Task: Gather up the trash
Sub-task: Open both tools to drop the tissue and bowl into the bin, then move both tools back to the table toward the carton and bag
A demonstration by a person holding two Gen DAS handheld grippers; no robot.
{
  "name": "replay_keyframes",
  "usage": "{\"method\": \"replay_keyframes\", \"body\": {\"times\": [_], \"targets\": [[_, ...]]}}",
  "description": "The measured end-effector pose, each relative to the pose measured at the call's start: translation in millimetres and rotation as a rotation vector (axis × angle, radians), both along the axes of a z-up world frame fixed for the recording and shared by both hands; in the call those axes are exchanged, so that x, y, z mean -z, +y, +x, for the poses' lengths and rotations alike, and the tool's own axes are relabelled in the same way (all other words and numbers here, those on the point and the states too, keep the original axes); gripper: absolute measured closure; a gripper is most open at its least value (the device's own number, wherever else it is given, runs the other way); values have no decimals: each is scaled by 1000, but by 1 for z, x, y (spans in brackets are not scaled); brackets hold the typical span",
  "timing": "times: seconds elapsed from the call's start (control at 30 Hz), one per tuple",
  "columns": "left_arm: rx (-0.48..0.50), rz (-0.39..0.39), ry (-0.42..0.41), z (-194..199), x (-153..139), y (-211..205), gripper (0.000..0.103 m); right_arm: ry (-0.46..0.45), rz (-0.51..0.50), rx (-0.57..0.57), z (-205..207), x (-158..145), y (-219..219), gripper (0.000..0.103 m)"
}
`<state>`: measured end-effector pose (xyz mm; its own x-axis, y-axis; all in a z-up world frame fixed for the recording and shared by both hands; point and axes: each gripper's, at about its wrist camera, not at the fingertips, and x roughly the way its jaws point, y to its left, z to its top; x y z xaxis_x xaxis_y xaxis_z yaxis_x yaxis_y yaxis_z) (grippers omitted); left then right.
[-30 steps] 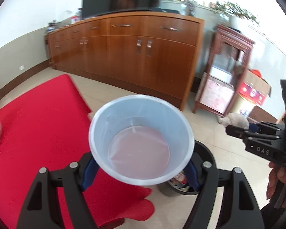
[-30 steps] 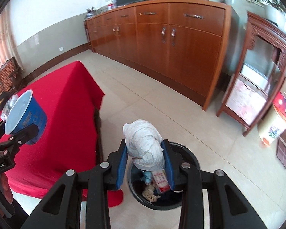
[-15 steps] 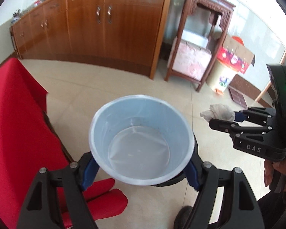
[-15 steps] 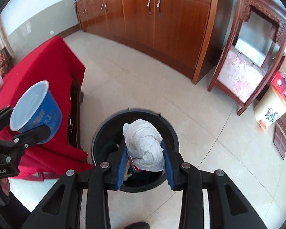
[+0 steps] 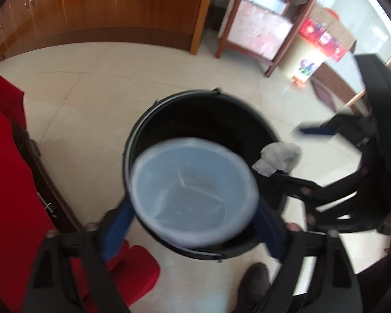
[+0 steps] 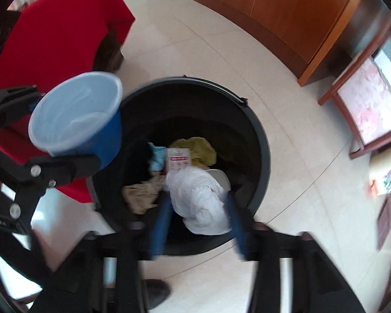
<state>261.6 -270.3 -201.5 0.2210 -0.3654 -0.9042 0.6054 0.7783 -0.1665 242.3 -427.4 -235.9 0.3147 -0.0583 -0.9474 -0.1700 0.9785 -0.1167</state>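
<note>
The step in hand was the drop. Both claws hung over the round black plastic trash bin (image 6: 258, 140), which already held crumpled paper and a small carton. The left claw (image 5: 193, 224) had just been opening; its blue pads stood wide, and the blue plastic cup with a pale inside (image 5: 193, 190) sat between them, over the bin's 7 o'clock rim; release looked under way. The right claw (image 6: 198, 224) had likewise just been opening, wide, the white crumpled tissue wad (image 6: 200, 198) loose between its pads, over the bin's 5 o'clock side. Next, probably: let both fall clear, then lift away toward the red-covered worktop (image 6: 52, 34) at 10 o'clock.
</note>
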Motion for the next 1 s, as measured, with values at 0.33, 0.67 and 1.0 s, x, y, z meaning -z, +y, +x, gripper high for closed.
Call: {"method": "replay_keyframes", "body": {"times": [0.33,0.67,1.0], "targets": [[-130,19,-125,-9,-30,32,5,-37,-12,188,-1,-11,-41,5],[-147,-14,-235,-27,-87,58,5,-181,-3,277,-12,-74,-23,5],[-199,-76,-338,-48,-139,93,5,-297,-9,245,-26,-131,18,4]]}}
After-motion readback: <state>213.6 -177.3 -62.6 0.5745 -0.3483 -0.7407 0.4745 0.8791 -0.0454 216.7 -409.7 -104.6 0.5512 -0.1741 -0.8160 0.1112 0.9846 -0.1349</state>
